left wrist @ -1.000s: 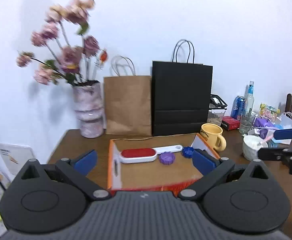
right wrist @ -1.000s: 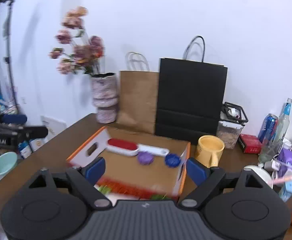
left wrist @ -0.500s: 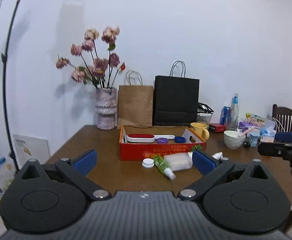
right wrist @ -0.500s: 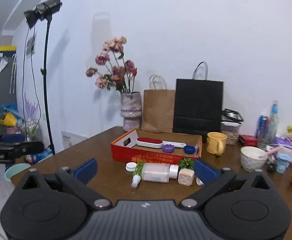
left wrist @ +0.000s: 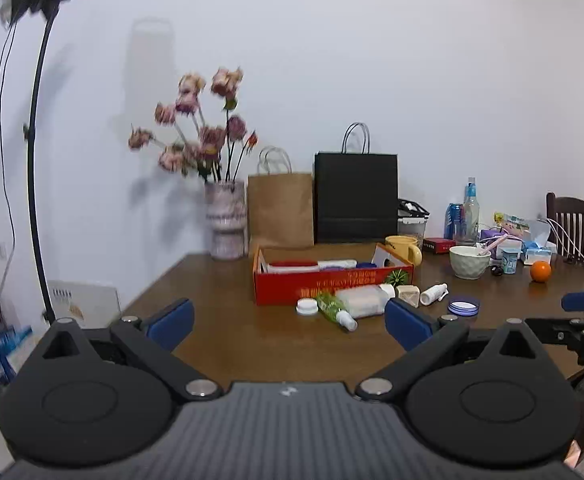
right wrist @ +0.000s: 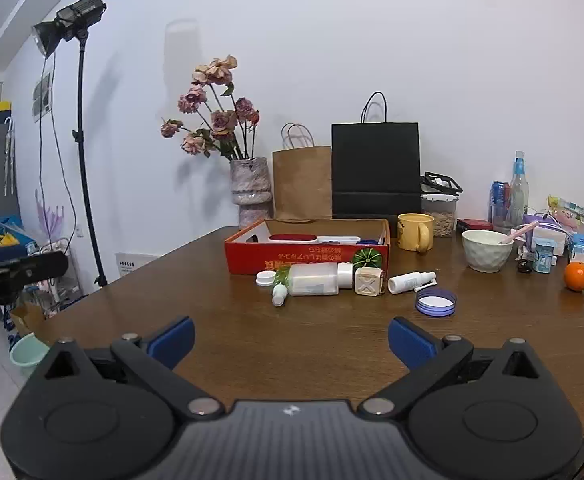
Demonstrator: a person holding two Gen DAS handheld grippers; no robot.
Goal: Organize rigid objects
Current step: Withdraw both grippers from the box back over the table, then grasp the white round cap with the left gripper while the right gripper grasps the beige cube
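Note:
A red cardboard box [right wrist: 308, 256] [left wrist: 332, 284] stands mid-table; a red-and-white brush [right wrist: 292, 237] and small blue and purple pieces lie in it. In front of it lie a white cap [right wrist: 265, 278], a green bottle [right wrist: 279, 284], a clear white bottle [right wrist: 316, 278], a green ball [right wrist: 366, 258], a beige cube [right wrist: 368, 281], a white spray bottle [right wrist: 410, 281] and a blue lid [right wrist: 436, 303]. My left gripper [left wrist: 287, 322] and right gripper [right wrist: 289, 340] are open and empty, held back near the table's front edge.
A flower vase [right wrist: 250, 192], brown bag [right wrist: 302, 184] and black bag [right wrist: 376, 172] line the back. A yellow mug [right wrist: 414, 232], white bowl [right wrist: 487, 250], orange [right wrist: 576, 276], bottles and small packs crowd the right. A light stand [right wrist: 85, 140] stands left.
Both grippers have pulled back far from the box toward the table's front edge. The loose items in front of the box have come into view. Both stay open.

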